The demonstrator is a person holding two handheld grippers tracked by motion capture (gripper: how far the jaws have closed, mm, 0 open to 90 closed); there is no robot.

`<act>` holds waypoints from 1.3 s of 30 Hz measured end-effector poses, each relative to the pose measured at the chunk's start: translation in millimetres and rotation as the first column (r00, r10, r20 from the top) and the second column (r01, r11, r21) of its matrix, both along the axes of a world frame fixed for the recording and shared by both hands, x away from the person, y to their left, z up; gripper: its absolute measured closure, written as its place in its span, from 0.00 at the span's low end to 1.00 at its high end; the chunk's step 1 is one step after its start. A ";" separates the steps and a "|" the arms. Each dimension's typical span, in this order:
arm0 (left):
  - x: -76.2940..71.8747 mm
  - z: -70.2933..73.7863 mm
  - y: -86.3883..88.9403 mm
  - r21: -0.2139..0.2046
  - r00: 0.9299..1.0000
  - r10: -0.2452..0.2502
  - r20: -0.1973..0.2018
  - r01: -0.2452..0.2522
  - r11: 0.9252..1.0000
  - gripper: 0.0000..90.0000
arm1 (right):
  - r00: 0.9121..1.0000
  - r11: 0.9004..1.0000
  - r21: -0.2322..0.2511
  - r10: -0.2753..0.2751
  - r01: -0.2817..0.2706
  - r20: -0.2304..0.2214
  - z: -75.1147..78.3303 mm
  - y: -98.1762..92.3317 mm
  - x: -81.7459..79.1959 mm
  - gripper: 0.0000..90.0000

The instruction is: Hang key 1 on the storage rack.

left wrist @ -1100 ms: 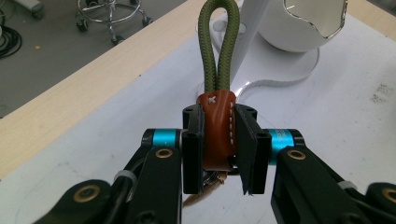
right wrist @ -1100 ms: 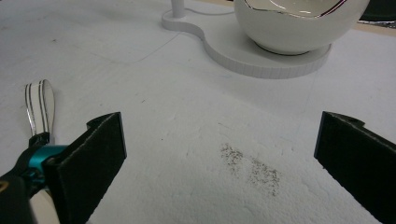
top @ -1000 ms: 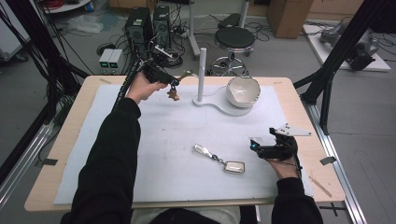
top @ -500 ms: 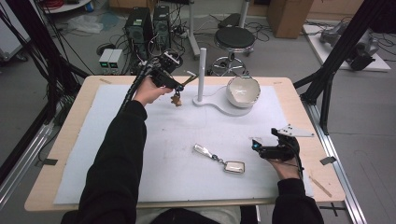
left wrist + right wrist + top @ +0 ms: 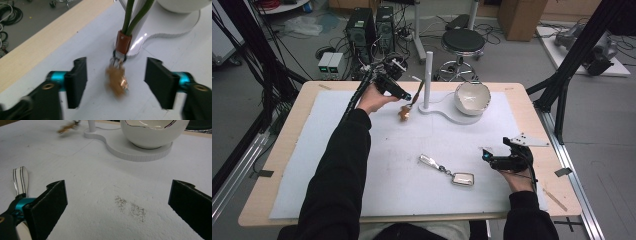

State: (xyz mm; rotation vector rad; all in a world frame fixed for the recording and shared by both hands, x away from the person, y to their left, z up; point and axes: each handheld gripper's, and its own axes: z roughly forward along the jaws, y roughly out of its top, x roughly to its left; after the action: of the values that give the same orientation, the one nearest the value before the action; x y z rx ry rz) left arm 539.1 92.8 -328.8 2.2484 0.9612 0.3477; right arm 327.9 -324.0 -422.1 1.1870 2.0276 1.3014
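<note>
High cam above near edge, looks fwd/down over whole table; L gripper cam close on stand, R gripper cam low, farther; all share bowl

We see the left gripper stretched far across, its jaws just opened, gripping nothing. Right gripper rests near right, jaws wide apart.
</note>
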 end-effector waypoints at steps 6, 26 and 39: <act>-1.6 5.6 11.2 -0.027 1.000 0.027 -0.010 -0.027 0.999 0.02 | 1.000 1.000 0.006 -0.001 0.001 0.000 0.0 0.0 0.2 0.01; -22.7 -2.8 41.4 -0.086 1.000 0.021 -0.020 -0.023 0.996 0.02 | 1.000 1.000 0.007 -0.006 0.006 0.002 0.0 -1.1 -0.2 0.01; -48.0 -3.8 62.3 -0.128 1.000 0.022 -0.007 -0.023 0.992 0.02 | 1.000 1.000 0.003 -0.006 0.006 0.005 -0.2 -1.0 0.6 0.01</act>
State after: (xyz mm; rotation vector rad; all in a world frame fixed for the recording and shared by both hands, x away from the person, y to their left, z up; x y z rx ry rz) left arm 491.1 155.1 -332.6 2.1251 0.9846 0.2817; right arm 328.5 -325.0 -422.2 1.1891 2.0182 1.3043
